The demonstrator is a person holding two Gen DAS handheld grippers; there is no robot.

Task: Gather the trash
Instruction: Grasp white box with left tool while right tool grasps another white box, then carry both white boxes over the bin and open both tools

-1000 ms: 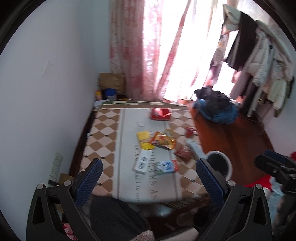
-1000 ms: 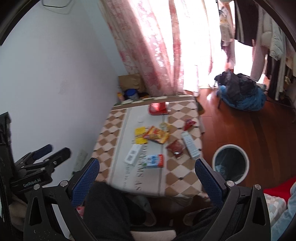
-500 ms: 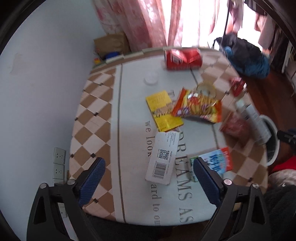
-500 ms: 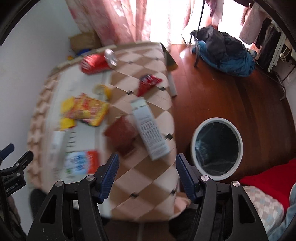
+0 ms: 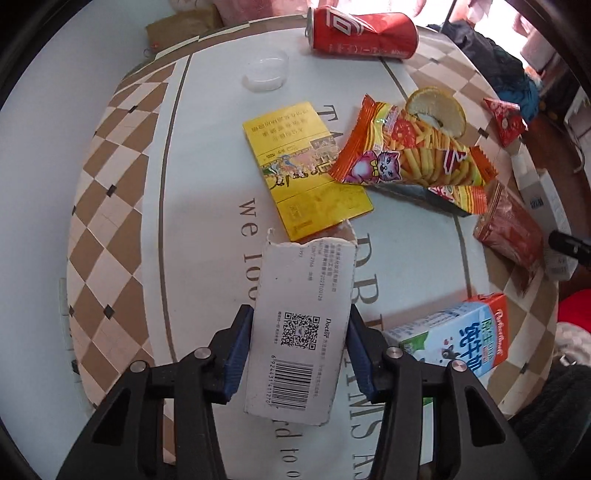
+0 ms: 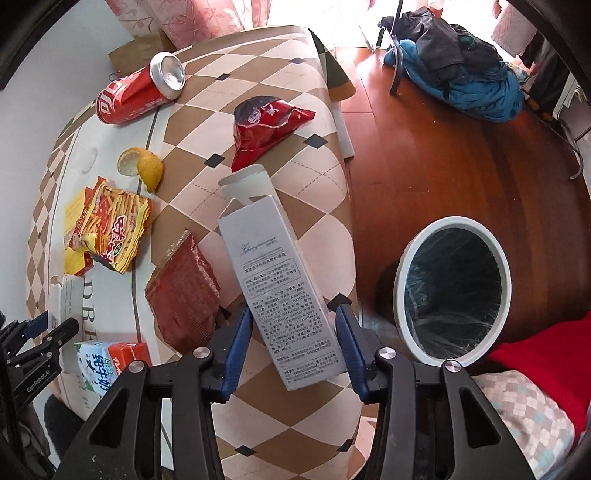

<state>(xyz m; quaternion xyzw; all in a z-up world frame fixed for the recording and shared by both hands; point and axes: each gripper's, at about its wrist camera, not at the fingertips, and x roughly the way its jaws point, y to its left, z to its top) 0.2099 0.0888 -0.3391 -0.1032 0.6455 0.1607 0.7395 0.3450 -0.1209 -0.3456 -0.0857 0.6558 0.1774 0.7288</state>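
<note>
Left wrist view. Left gripper (image 5: 299, 350) low over the table (image 5: 207, 206), jaws partly open, blue pads flanking a flattened white carton (image 5: 301, 325) printed with a QR code and barcode. Both pads sit right at the carton's long edges; cannot tell if they press it. The carton's torn far end points away from the gripper and meets a yellow flat box (image 5: 303, 170). An orange fries snack bag (image 5: 410, 155) overlaps that box's right side, with a lemon peel (image 5: 437, 110) behind it. A red soda can (image 5: 364, 35) lies on its side at the far edge; a clear plastic lid (image 5: 265, 70) sits left of it. A milk carton (image 5: 458, 341) lies just right of the gripper, a dark red wrapper (image 5: 511, 236) beyond it.

Right wrist view. Right gripper (image 6: 293, 349) at the table's near right corner, jaws partly open around a tall grey box (image 6: 277, 284) with its top flap open. The box lies slanted between the pads: the left pad is at its edge, a small gap shows at the right pad. A white-rimmed trash bin (image 6: 452, 291) with a dark liner stands on the wood floor (image 6: 443, 155) just right of the gripper. A torn red snack bag (image 6: 266, 125) lies beyond the box.
</note>
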